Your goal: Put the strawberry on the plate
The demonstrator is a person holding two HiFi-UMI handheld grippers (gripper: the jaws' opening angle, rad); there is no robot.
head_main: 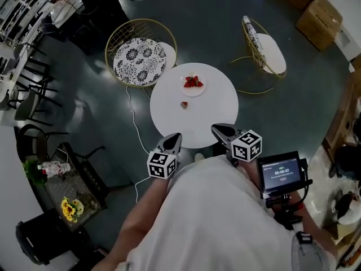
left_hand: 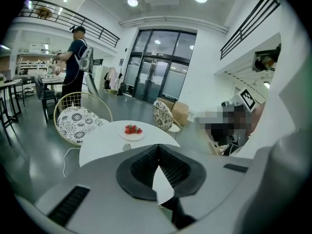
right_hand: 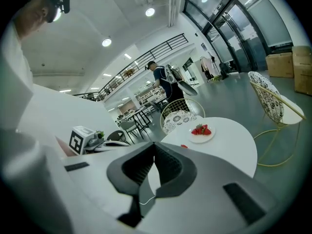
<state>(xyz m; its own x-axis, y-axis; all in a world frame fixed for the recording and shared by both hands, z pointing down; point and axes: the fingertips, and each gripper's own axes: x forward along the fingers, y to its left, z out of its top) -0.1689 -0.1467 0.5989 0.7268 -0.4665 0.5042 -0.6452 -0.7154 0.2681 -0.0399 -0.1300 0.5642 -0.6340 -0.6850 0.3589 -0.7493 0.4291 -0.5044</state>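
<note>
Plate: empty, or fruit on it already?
Not empty. The plate holds several red strawberries; one more strawberry lies apart on the table.

The round white table [head_main: 169,117] stands on a glossy, dark grey-green floor [head_main: 225,16]. Toward the table's twelve o'clock edge, a plain white round plate [head_main: 194,92] carries bright red strawberries [head_main: 193,82]. A single red strawberry [head_main: 184,104] shows near the table's centre. At ten o'clock from the table, a gold wire chair [head_main: 139,59] has a white cushion printed with black floral medallions. At two o'clock, a second gold wire chair [head_main: 271,52] has a plain white seat and the same black-on-white print on its back. The left gripper [head_main: 176,137] and right gripper [head_main: 217,129] are pale grey with black ribbed pads. Each bears a cube of black-and-white square markers. At the head view's seven o'clock sit yellow flowers [head_main: 69,209].
</note>
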